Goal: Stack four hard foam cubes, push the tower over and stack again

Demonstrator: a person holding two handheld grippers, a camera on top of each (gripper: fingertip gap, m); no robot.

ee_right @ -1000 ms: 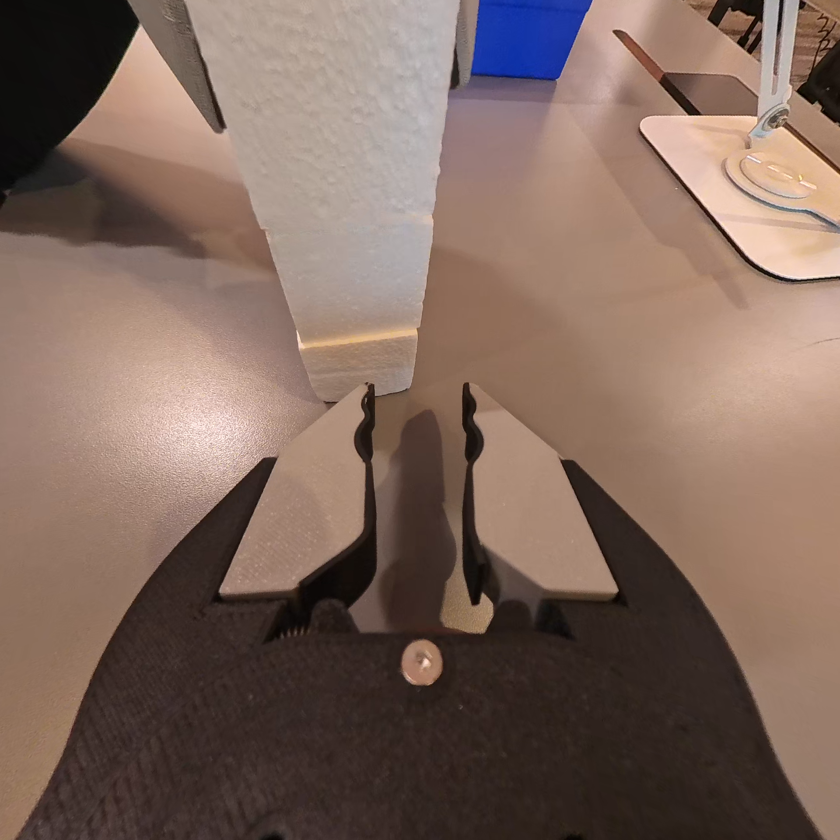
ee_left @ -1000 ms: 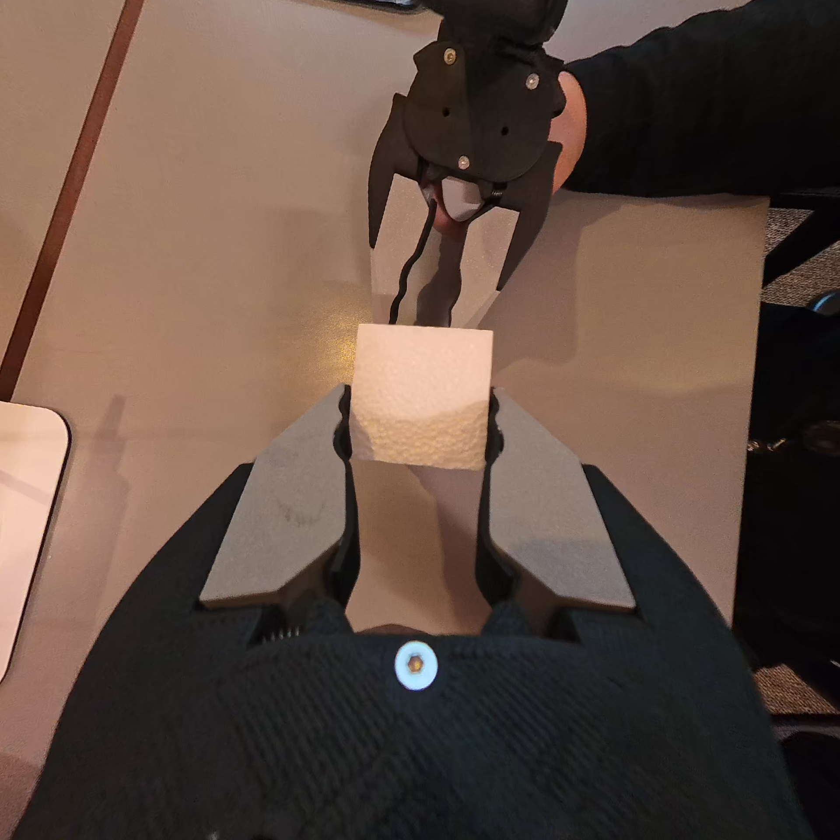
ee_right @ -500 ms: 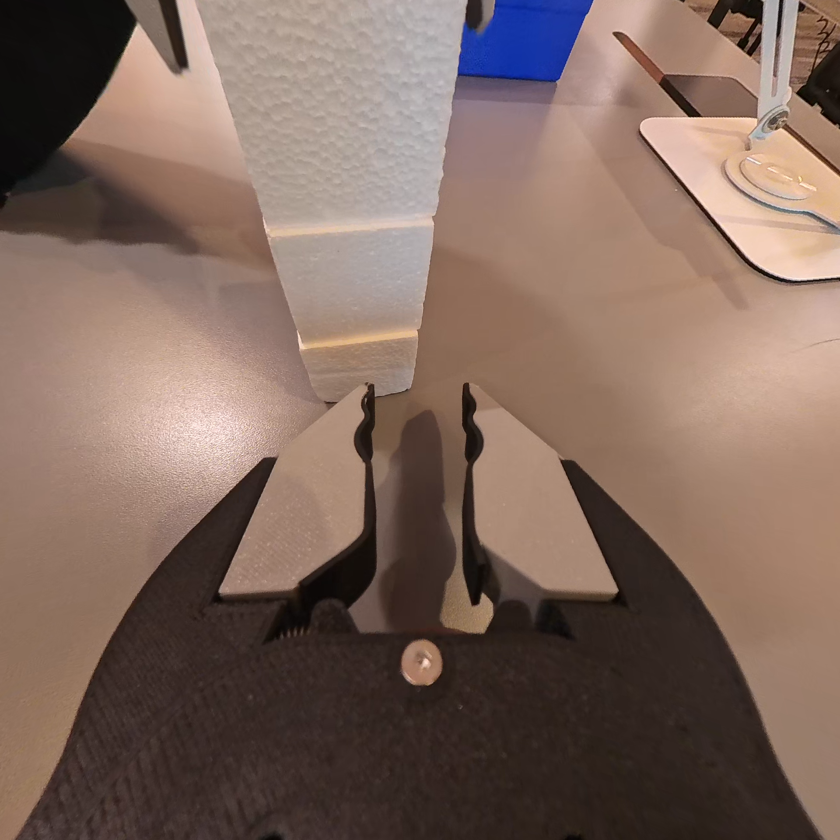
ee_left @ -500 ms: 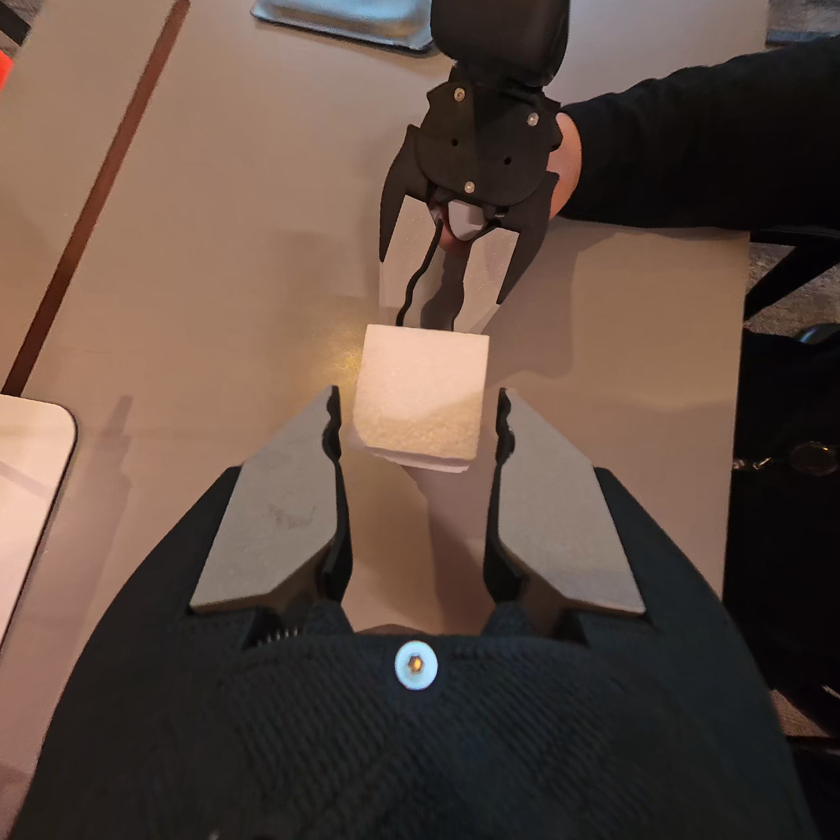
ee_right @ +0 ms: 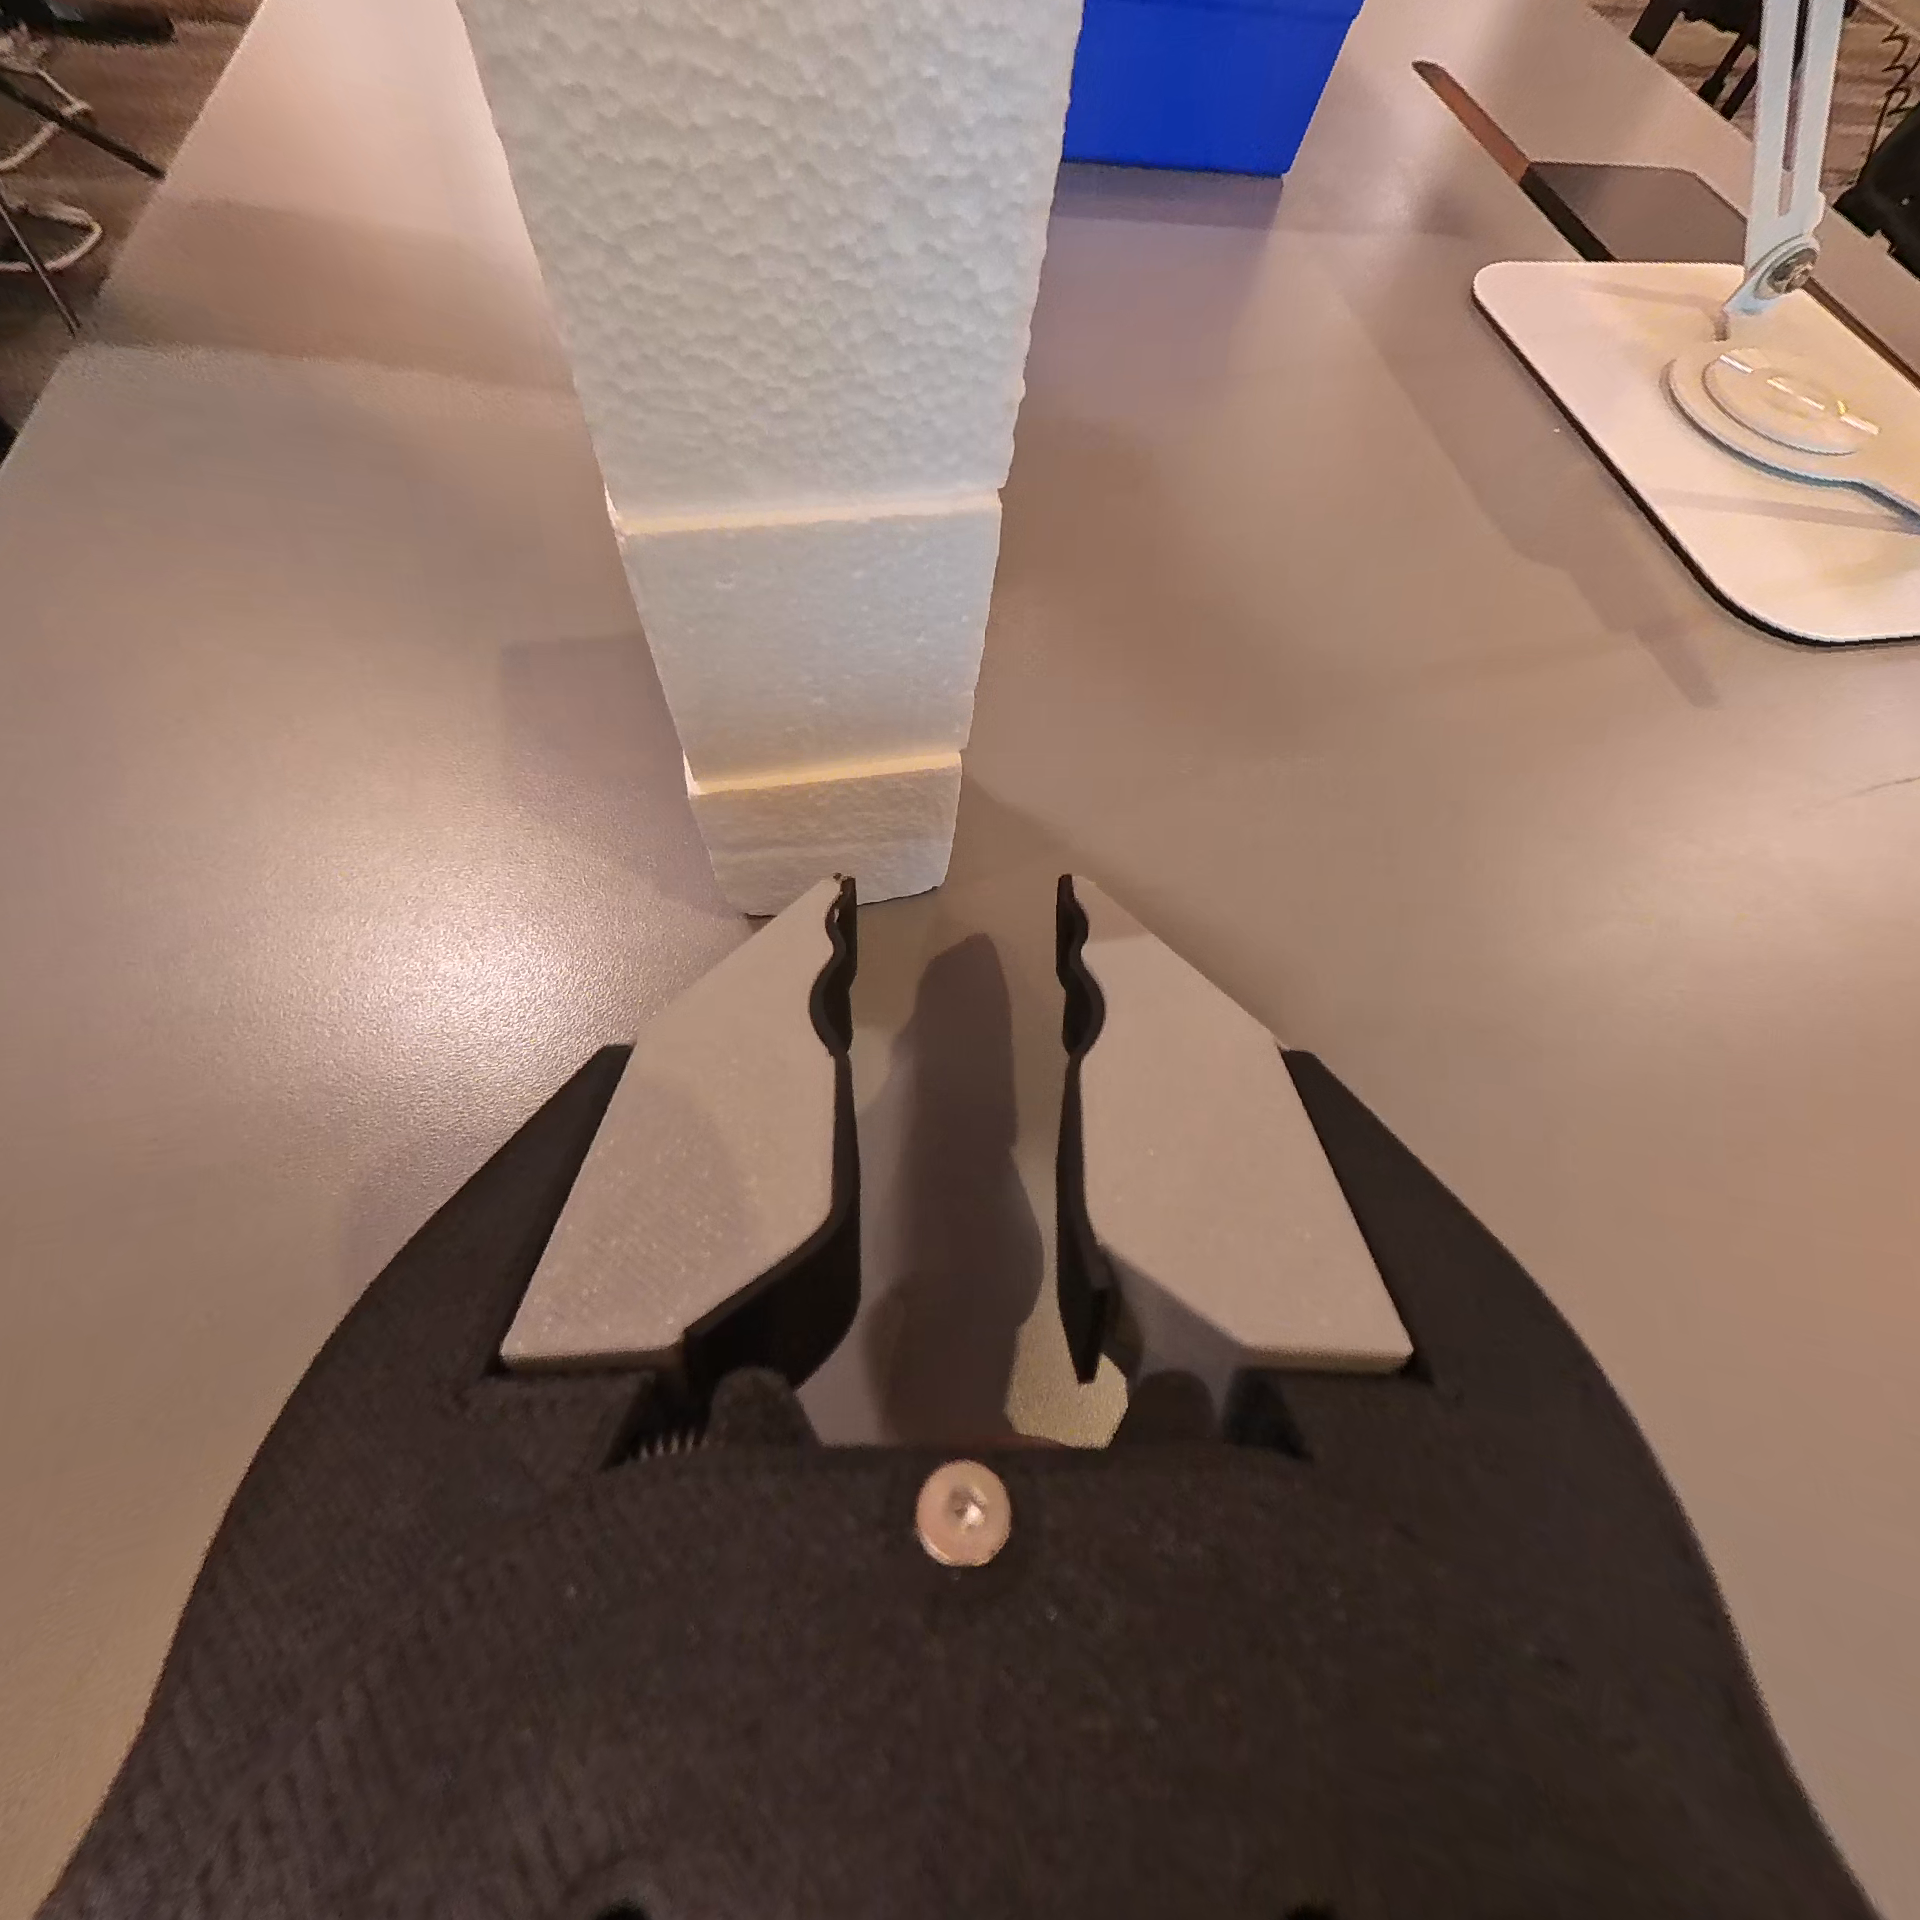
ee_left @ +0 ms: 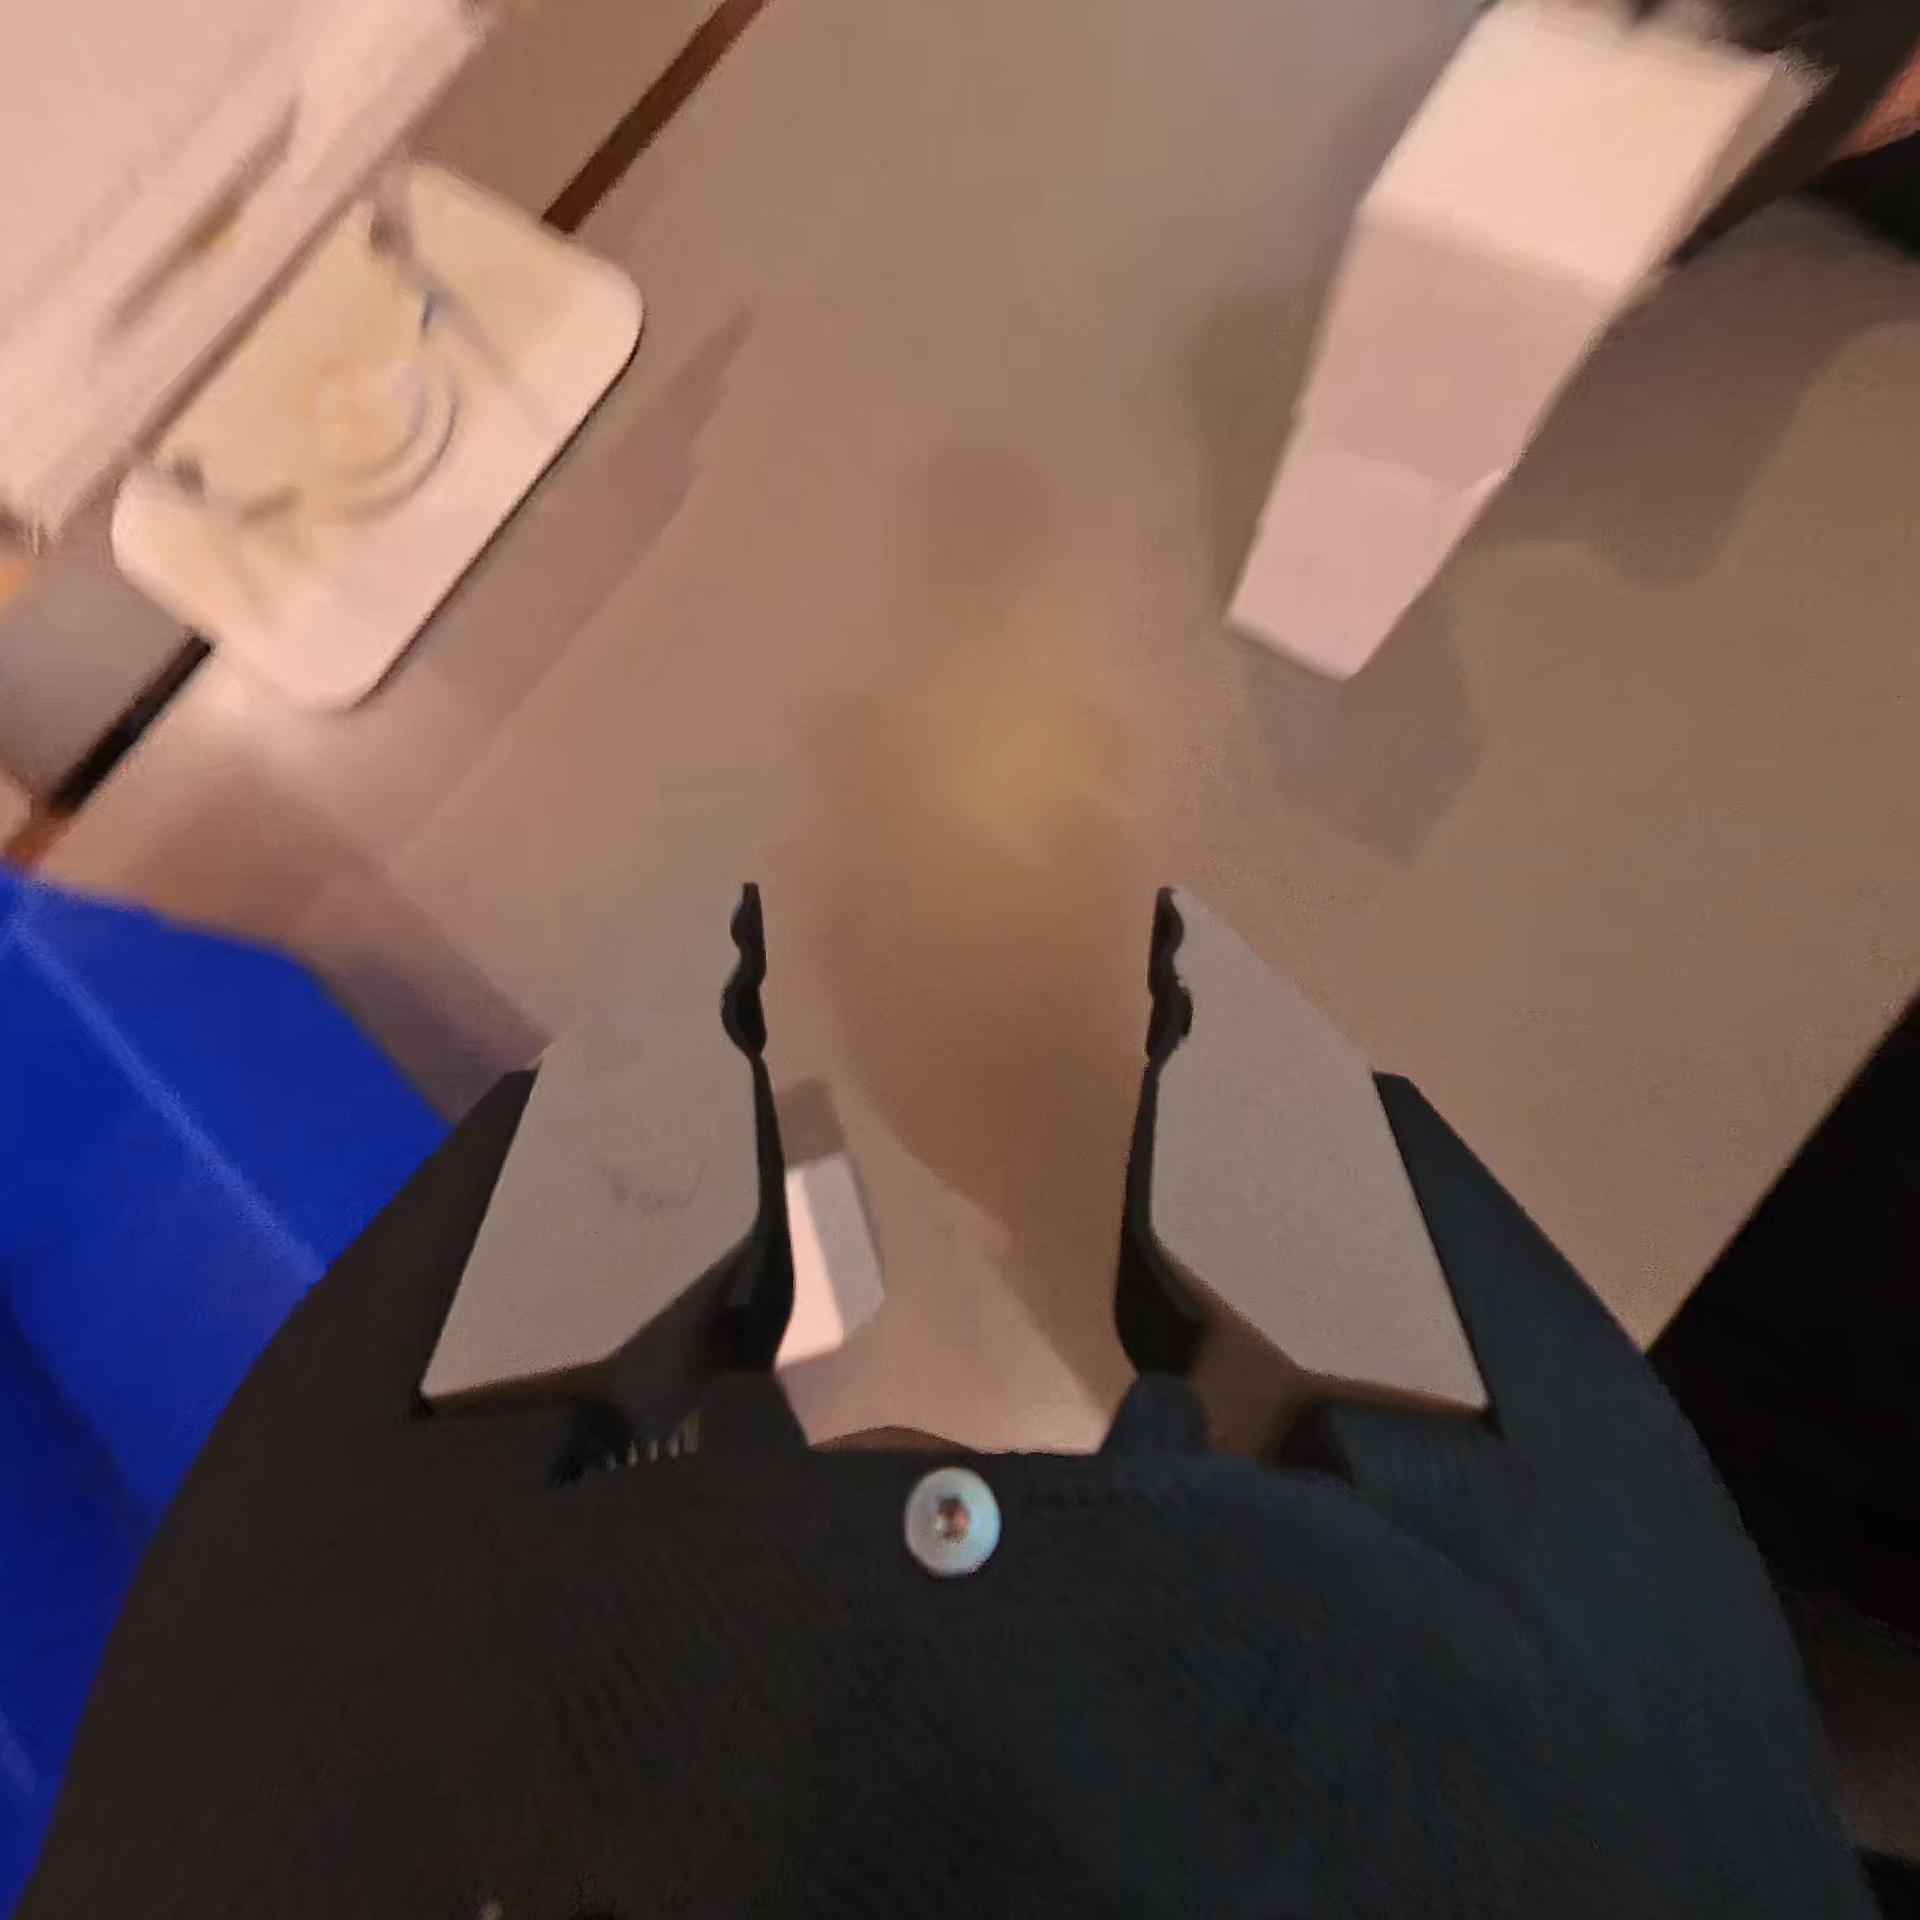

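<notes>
A tower of white foam cubes (ee_right: 810,520) stands upright on the grey table; three cubes show and its top runs out of frame. My right gripper (ee_right: 956,894) is open and empty, low on the table, its left fingertip (ee_right: 842,914) right in front of the bottom cube. In the blurred left wrist view the tower (ee_left: 1455,343) is at the top right. My left gripper (ee_left: 956,914) is open and empty, high above the table. A single white cube (ee_left: 826,1257) lies below it, half hidden by the left finger.
A blue box (ee_left: 156,1195) is at the left, also behind the tower in the right wrist view (ee_right: 1195,94). A white stand base (ee_right: 1714,447) sits at the right, top left in the left wrist view (ee_left: 384,416). The table's edge (ee_left: 1662,1195) runs close on the right. The tips of one gripper are about 25 cm away from the tips of the other.
My left gripper opened, let go of the top cube on the tower, and swung away to the left. The tower stands. The right gripper has not moved.
</notes>
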